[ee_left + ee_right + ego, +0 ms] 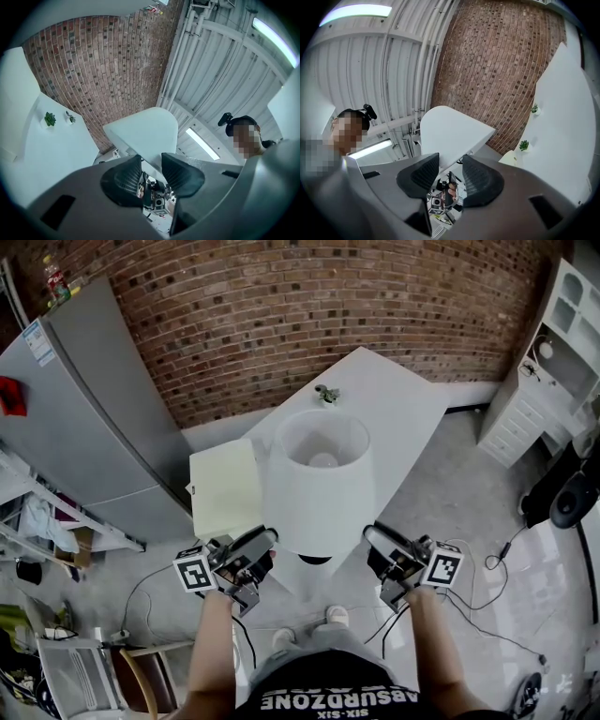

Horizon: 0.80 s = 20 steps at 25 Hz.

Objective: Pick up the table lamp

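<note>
In the head view the table lamp (319, 488), with a white drum shade and a dark base (314, 560) showing under it, hangs in front of me above the floor. My left gripper (267, 538) grips the shade's lower rim on the left and my right gripper (373, 532) grips it on the right. The left gripper view has the white shade (145, 131) running down between the ribbed pads of the left gripper (151, 171). Likewise, in the right gripper view the shade (450, 131) sits pinched in the right gripper (451, 176).
A white table (403, 399) with a small plant (326, 393) stands behind the lamp against the brick wall. A cream cabinet (225, 488) and a grey fridge (103, 418) are at the left, a white shelf unit (553, 362) at the right. Cables (487, 615) lie on the floor.
</note>
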Each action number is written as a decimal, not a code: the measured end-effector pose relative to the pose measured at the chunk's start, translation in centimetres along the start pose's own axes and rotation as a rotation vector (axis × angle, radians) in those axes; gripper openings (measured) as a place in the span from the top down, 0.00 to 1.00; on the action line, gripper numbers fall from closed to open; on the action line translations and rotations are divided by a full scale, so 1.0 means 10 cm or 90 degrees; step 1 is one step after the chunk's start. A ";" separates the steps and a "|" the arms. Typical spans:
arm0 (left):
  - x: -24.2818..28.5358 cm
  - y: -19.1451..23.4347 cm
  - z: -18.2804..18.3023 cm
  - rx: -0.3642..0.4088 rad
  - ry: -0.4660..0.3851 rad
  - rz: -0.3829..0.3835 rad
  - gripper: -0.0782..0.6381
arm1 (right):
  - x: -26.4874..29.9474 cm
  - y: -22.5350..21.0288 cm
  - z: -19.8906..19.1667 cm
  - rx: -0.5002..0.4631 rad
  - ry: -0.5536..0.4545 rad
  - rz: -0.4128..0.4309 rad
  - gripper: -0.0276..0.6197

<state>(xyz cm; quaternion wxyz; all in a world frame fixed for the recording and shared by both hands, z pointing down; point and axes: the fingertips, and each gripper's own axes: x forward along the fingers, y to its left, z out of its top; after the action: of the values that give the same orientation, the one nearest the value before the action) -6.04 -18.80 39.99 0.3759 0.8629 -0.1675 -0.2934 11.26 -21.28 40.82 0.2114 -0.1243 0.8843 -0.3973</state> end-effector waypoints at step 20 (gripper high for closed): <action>0.02 -0.33 0.16 0.069 0.001 -0.004 0.70 | 0.15 0.31 0.16 -0.059 0.012 0.040 0.71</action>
<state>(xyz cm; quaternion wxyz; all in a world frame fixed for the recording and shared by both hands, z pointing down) -6.69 -17.63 36.56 0.3276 0.8829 -0.1800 -0.2843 10.50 -20.87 37.16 0.2094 -0.1027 0.9072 -0.3503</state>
